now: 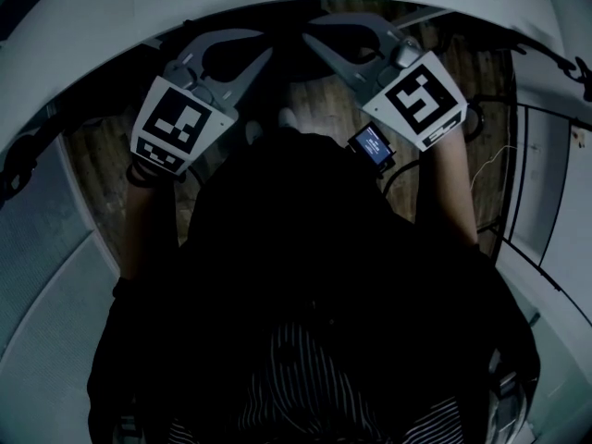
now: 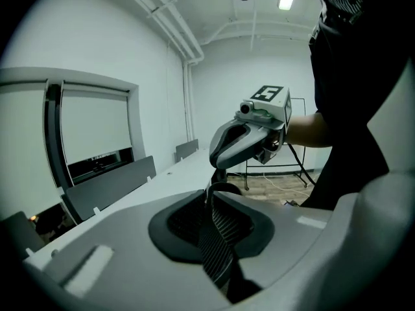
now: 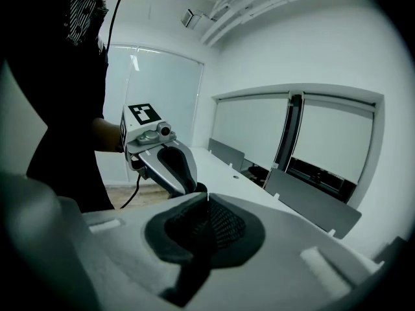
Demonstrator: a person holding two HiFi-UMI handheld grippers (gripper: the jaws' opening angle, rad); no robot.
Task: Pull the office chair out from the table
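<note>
Left gripper (image 1: 264, 58) and right gripper (image 1: 316, 44), jaws closed on nothing, near the black office chair's curved backrest (image 2: 225, 188): best open wide, then grip firmly.

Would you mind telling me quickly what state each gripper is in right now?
Left gripper: closed, jaws together, holding nothing.
Right gripper: closed, jaws together, holding nothing.
</note>
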